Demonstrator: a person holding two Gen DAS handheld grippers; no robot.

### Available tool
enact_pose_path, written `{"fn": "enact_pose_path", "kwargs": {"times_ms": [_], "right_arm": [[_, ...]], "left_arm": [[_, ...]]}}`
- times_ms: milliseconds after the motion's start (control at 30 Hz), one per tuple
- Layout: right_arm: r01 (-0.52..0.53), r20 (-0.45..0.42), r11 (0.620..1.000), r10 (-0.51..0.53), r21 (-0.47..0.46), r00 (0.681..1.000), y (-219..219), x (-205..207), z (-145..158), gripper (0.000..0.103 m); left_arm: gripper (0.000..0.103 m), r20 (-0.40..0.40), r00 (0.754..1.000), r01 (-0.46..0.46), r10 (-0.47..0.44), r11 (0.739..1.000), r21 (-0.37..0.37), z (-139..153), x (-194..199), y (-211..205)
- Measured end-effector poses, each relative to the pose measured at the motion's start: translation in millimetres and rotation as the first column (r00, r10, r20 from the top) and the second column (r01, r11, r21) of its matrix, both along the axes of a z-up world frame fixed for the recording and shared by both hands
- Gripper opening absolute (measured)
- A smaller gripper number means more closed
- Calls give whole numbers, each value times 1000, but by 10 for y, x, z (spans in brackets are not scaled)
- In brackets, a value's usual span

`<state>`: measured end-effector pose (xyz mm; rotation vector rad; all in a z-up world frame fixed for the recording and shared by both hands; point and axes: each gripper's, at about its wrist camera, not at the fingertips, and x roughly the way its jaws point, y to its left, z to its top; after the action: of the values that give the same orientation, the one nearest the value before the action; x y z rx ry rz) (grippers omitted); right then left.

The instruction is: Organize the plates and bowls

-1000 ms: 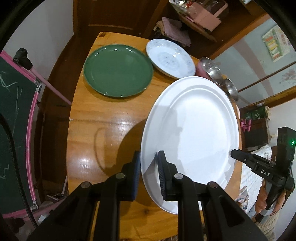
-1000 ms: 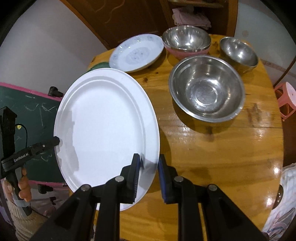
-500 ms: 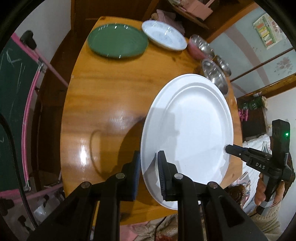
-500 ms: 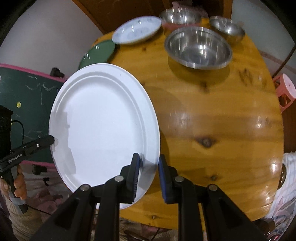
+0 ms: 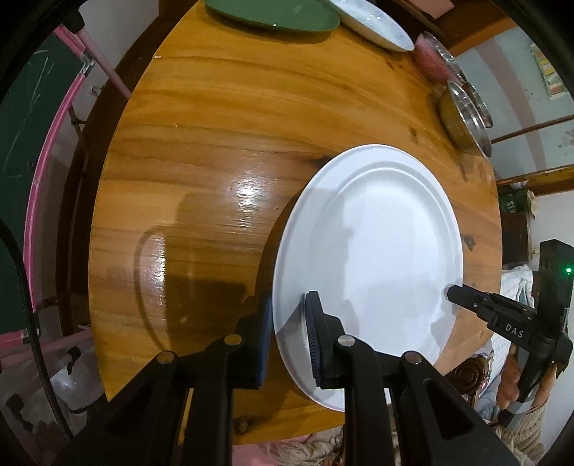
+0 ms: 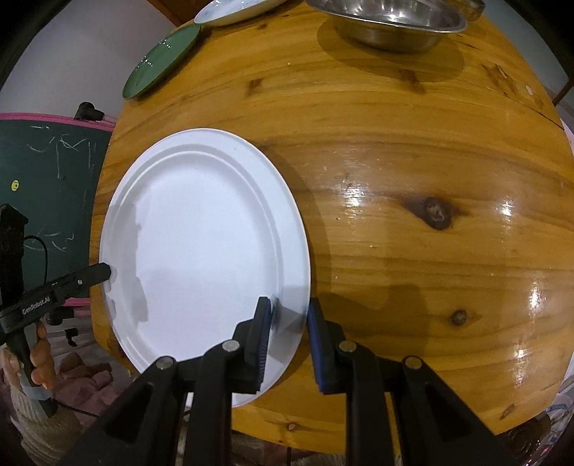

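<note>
A big white plate [image 5: 373, 251] sits low over the near part of the worktop [image 5: 215, 143], with a claw pinching each side of its rim. A green plate [image 6: 161, 57], a pale patterned plate [image 5: 369, 21] and shiny metal bowls [image 6: 391, 18] sit at the far edge.

Both views were evenly lit and mostly sharp, the light apparently coming from overhead. Bright glare patches sat on the varnished wooden table [image 5: 215, 150] ahead of the left gripper [image 5: 287, 333] and to the right of the right gripper [image 6: 288, 329]. The white plate [image 6: 201, 229] was nearly blown out, with soft grey shadows by each claw's fingers. Dark gripper shadows fell on the wood to the left gripper's left. Fisheye distortion bowed the table's edge, and black vignetting filled the corners.
</note>
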<state>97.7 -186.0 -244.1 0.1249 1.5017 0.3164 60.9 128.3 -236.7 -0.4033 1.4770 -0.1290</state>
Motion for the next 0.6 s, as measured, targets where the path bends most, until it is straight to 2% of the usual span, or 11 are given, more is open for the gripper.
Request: {"fn": "enact_pose_path", "kwargs": {"times_ms": [267,333,400,500,600], "right_arm": [[10,-22,1000,-10,3,1000,44,26,-47,22],[15,-22,1000,-14,7,1000,23,33,-44,24],[14,-17,1000,-14,2,1000,14,22,-41,32],[15,-4,1000,-15,-20,1000,-3,12,-19,35],[17,5,1000,-17,-26,1000,-33,7,11,35]], "left_arm": [[19,-3,1000,22,-22,1000,21,-87,24,-61],[28,-1,1000,17,-17,999,27,-82,35,-53],[37,13,1000,12,-12,999,40,-51,43,-60],[40,32,999,7,-9,999,43,-1,41,-50],[51,43,999,-3,1,999,51,50,45,-15]]}}
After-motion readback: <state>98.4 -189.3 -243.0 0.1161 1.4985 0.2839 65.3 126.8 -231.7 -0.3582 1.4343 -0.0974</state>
